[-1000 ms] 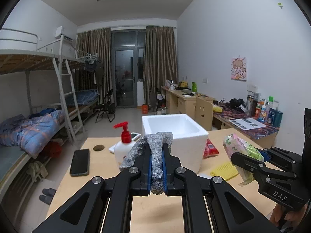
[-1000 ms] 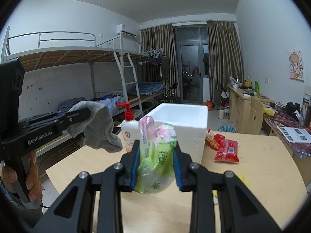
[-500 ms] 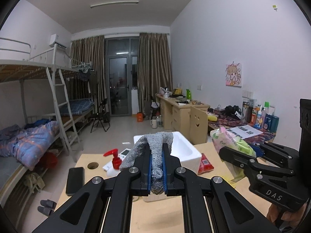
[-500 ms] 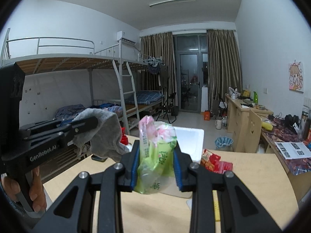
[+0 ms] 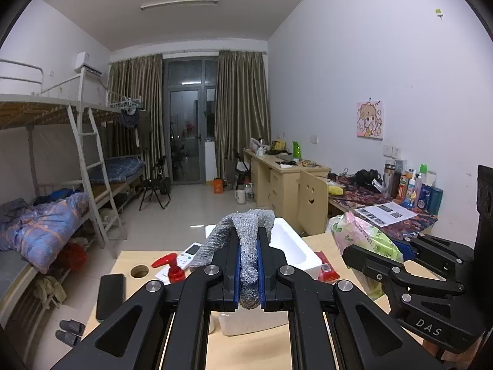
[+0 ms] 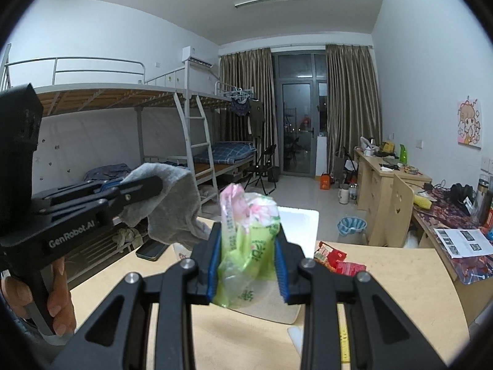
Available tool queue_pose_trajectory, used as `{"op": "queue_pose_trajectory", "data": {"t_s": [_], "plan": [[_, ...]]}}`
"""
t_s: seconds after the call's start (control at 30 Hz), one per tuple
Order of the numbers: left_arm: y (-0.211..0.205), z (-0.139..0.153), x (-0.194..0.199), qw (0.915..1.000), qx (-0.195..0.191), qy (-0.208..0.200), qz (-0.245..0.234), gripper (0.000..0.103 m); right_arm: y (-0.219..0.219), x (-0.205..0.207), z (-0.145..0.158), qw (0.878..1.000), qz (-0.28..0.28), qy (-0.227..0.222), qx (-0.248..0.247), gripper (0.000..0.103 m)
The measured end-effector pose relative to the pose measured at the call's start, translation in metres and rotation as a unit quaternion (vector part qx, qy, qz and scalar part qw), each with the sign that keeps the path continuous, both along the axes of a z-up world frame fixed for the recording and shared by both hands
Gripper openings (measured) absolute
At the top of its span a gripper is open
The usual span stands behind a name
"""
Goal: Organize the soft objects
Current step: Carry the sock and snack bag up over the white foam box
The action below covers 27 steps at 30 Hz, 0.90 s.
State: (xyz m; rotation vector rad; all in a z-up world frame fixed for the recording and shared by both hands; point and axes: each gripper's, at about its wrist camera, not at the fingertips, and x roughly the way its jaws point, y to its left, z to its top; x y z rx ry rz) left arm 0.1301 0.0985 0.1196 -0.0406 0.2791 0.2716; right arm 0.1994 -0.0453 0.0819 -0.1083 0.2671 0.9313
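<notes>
1. The left gripper is clamped tight on a grey knitted cloth, which droops over its blue pads above the table.
2. The right gripper squeezes a green and pink plastic packet between its pads, held up in the air.
3. Below both, a white foam box sits on the table.
4. Red snack packs lie right of the box; a red-capped pump bottle and a dark phone lie to its left.

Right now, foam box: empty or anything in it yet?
Cannot tell fully. The white foam box is open-topped and the visible inner wall is bare, but both grippers hide its floor.
</notes>
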Motion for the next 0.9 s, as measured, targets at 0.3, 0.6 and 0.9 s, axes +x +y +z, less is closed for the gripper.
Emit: {"op": "queue_pose_trajectory", "data": {"t_s": [0.3,0.6,0.9], "plan": [[0.009,0.004,0.038,0.9998,-0.003,0.007,-0.017,0.009,0.012,0.016,0.007,1.000,-0.009,-0.008,-0.008,0.035],[0.027,0.007,0.084,0.9998,-0.002,0.005,-0.020,0.009,0.033,0.046,0.007,1.000,-0.015,-0.007,-0.019,0.035],[0.046,-0.004,0.133,0.9995,-0.009,0.025,-0.016,0.009,0.060,0.077,0.003,0.998,-0.027,-0.006,-0.047,0.035]]}}
